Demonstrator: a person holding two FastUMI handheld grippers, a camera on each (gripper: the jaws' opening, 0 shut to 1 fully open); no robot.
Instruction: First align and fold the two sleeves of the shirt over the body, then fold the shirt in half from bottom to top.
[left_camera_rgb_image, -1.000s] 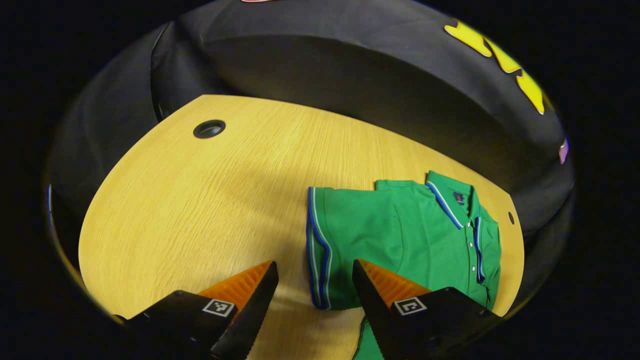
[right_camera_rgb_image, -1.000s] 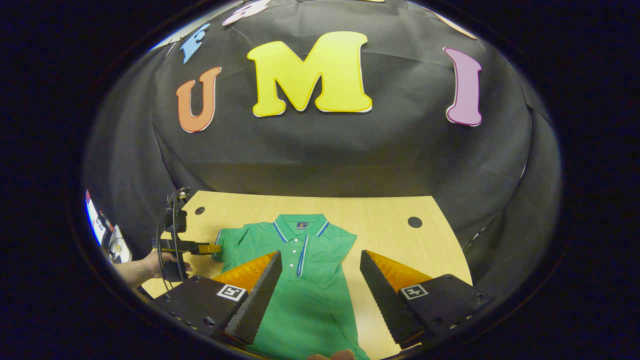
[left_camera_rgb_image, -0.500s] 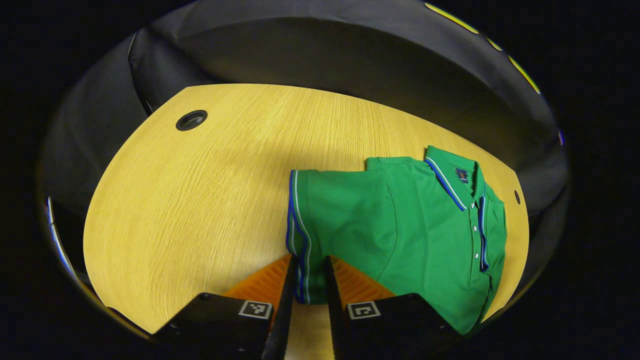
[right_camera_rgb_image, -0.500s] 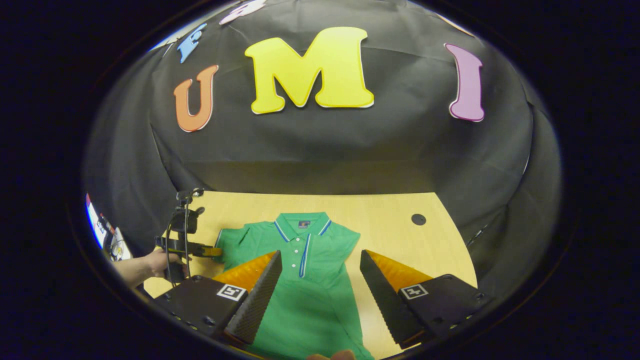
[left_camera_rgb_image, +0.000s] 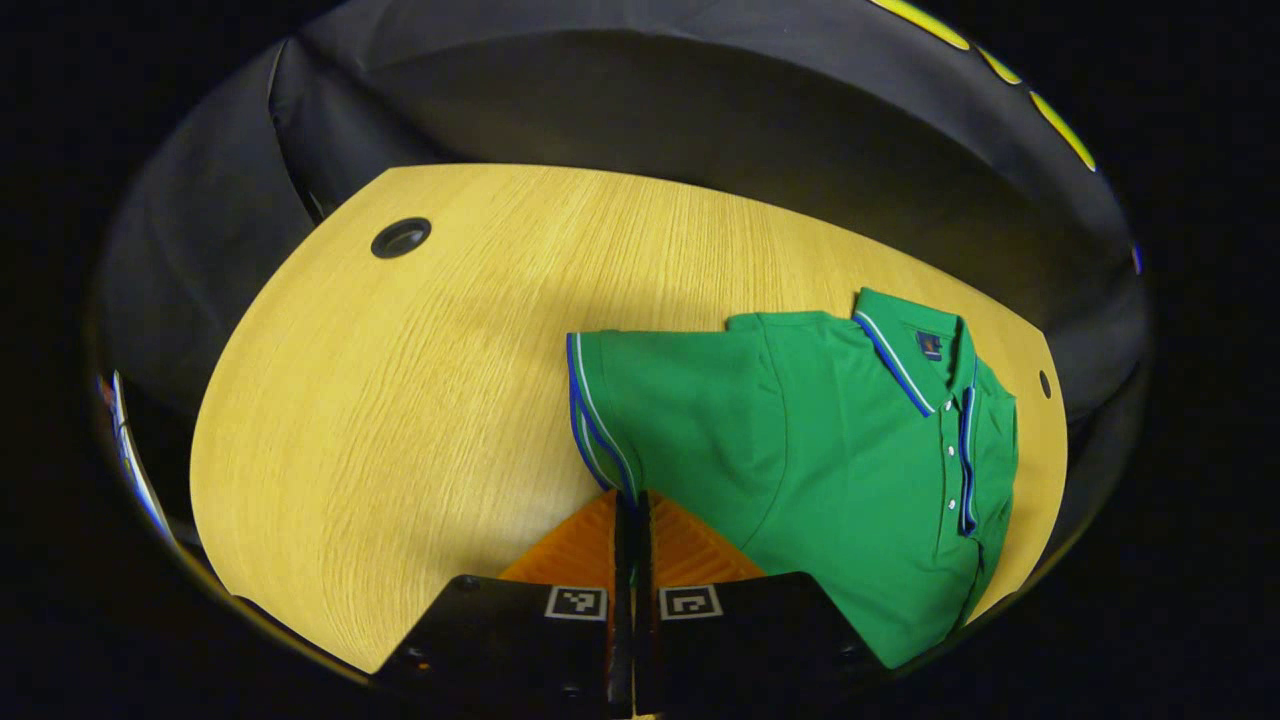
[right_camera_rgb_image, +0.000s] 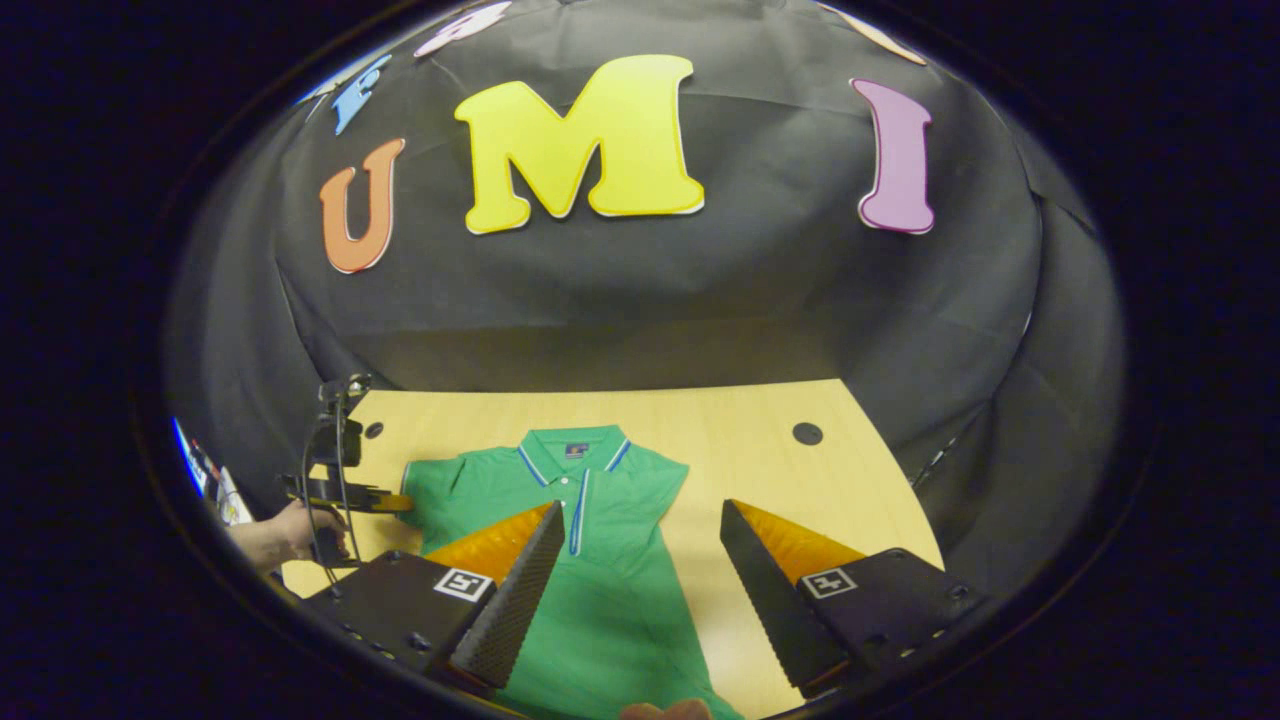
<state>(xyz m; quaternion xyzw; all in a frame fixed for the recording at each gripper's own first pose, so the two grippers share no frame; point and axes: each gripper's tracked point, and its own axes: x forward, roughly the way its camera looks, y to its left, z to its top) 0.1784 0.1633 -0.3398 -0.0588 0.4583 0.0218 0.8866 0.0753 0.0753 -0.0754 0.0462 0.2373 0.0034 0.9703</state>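
The green polo shirt lies flat, collar up, on the wooden table, its near sleeve spread out to the side. In the left gripper view, the left gripper is clenched on the striped cuff of that sleeve, its 2 fingers pressed together on the fabric. In the right gripper view, the right gripper hangs above the shirt's lower body with its fingers spread wide, grasping nothing, while a hand holds the left gripper at the sleeve.

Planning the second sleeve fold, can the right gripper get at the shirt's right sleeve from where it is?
Probably yes: the right gripper is open above the shirt, and the right sleeve lies flat, uncovered, with bare table beside it.
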